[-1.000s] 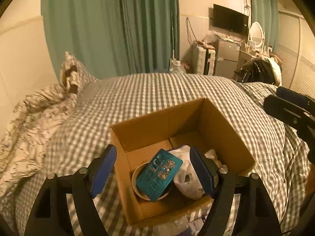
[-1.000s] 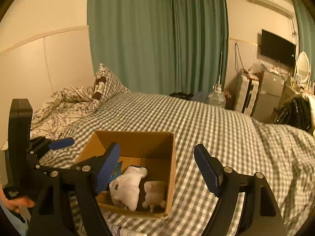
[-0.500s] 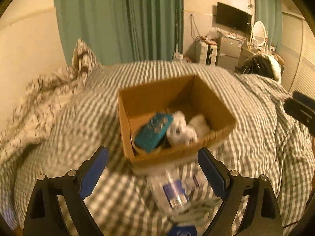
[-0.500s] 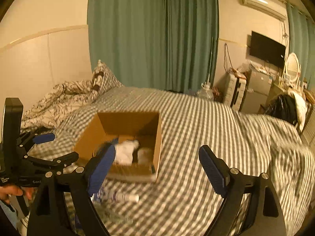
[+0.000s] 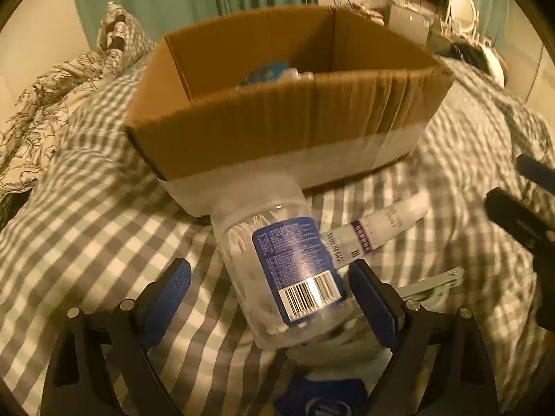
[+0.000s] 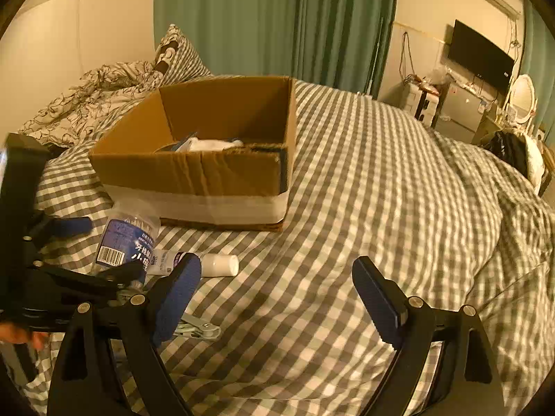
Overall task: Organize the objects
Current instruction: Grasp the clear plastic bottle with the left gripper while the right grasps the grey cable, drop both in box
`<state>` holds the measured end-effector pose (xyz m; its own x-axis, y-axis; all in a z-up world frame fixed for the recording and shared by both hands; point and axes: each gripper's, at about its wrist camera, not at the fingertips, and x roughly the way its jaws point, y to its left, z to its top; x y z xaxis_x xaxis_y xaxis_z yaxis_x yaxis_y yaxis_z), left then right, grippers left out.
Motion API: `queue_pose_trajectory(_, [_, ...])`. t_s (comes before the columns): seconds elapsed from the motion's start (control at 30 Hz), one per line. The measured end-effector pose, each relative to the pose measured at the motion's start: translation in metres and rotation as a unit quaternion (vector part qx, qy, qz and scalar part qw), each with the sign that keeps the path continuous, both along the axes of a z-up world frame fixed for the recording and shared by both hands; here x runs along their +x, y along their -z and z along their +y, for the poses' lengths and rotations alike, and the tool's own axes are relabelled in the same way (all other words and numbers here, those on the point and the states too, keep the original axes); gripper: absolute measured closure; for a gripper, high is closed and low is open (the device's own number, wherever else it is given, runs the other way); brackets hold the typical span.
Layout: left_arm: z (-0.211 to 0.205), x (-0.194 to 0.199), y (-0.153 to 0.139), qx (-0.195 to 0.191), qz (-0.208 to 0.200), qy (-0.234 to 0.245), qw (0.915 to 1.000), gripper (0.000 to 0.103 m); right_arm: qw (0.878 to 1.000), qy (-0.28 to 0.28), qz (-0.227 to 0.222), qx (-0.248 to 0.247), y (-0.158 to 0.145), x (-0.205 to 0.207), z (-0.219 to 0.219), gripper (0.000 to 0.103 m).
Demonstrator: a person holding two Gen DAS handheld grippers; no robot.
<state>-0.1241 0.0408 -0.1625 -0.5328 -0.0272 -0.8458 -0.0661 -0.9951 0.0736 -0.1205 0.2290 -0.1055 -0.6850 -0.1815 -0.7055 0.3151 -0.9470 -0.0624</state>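
Your left gripper [image 5: 269, 300] stands wide open and holds nothing, and the clear plastic jar with the blue barcode label [image 5: 281, 263] lies on its side between the spread fingers, its long axis running away from you and slightly leftward toward the brown cardboard box with the white taped base [image 5: 284, 118]. The jar's far end nearly touches the box's near wall, so the fingers already flank its width. Just right of the jar, a white tube with purple print [image 5: 378, 232] lies crosswise on the grey checked bedspread [image 5: 86, 215], with a pale metal clip [image 6: 197, 329] nearer you. Your right gripper [image 6: 277, 303] is also spread wide and empty, over bare bedspread well right of the jar, so the left is nearer. A second ago your left gripper hovered above the open box; it has since dropped low in front of it.
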Motion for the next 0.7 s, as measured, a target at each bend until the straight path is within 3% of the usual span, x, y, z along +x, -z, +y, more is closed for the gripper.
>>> queue_pose_trajectory(0.1, [0.003,-0.004,0.011,0.003,-0.009,0.013,0.9999,0.008,1.000,0.002,-0.012,-0.008,0.004,-0.003,0.000,0.014])
queue_pose_trajectory(0.2, [0.006,-0.005,0.018,0.015,-0.014,0.031,0.9993,0.024,1.000,0.008,-0.021,-0.015,0.009,-0.005,0.002,0.014])
queue_pose_trajectory(0.3, [0.004,0.000,0.019,0.029,-0.008,0.037,0.9989,0.028,1.000,0.010,-0.025,-0.012,0.012,-0.005,0.001,0.014])
queue_pose_trajectory(0.5, [-0.012,0.018,0.001,0.057,0.008,0.027,0.9980,0.033,1.000,0.003,-0.023,-0.008,0.012,0.002,-0.004,0.014])
queue_pose_trajectory(0.7, [-0.036,0.043,-0.022,0.059,0.029,0.024,0.9976,0.037,0.999,-0.029,-0.009,0.018,0.007,0.020,-0.021,0.014])
